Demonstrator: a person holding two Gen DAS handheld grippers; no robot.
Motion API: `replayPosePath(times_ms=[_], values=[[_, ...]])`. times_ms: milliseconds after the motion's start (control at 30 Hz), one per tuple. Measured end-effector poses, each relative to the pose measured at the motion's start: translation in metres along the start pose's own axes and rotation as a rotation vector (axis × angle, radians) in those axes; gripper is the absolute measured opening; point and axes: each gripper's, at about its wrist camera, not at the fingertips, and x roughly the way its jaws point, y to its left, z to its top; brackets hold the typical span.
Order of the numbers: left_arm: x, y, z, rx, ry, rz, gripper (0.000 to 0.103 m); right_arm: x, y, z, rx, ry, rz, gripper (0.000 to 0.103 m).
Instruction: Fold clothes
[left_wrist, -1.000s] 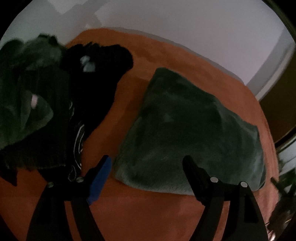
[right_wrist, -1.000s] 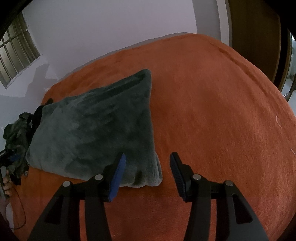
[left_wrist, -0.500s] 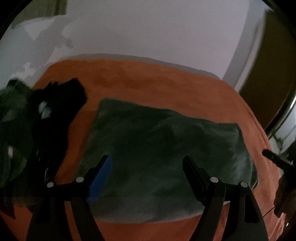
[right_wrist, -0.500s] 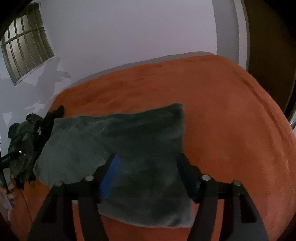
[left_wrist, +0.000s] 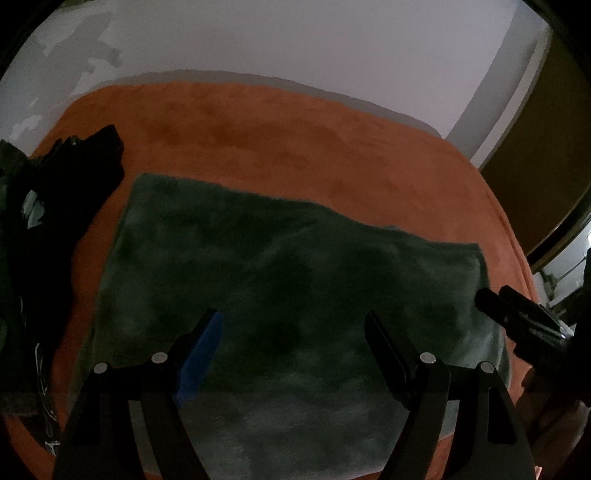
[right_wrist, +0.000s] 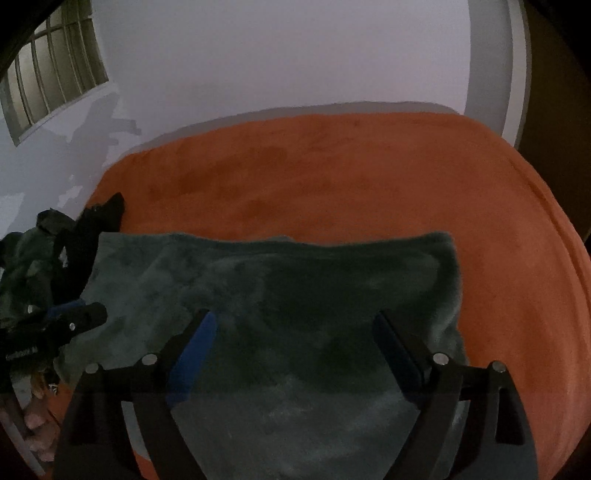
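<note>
A grey-green plush garment (left_wrist: 295, 280) lies flat as a wide rectangle on the orange bedspread (left_wrist: 280, 147). My left gripper (left_wrist: 293, 321) hovers over its near half, open, with nothing between the fingers. The right gripper's tip (left_wrist: 517, 317) shows at the garment's right edge. In the right wrist view the same garment (right_wrist: 295, 291) fills the foreground. My right gripper (right_wrist: 294, 319) hangs above it with its jaws opening wide, and nothing is pinched between them. The left gripper (right_wrist: 74, 319) pokes in at the garment's left edge.
A heap of dark clothes (left_wrist: 55, 229) (right_wrist: 44, 266) sits left of the garment. The bed meets a white wall at the back. A barred window (right_wrist: 51, 88) is at upper left, a brown door (left_wrist: 546, 166) at right. A person's hand (right_wrist: 37, 424) shows at lower left.
Both grippers have drawn in over the garment, which now lies square across both views. The right jaws have spread from a narrow gap to wide. The left jaws keep their width.
</note>
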Motion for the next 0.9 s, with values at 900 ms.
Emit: replayPosePath(times_ms=[900], values=[[0.072, -0.020, 0.004, 0.096, 0.054, 0.104, 0.081, 0.087, -0.007, 0.003, 0.067, 0.062, -0.095, 0.091]])
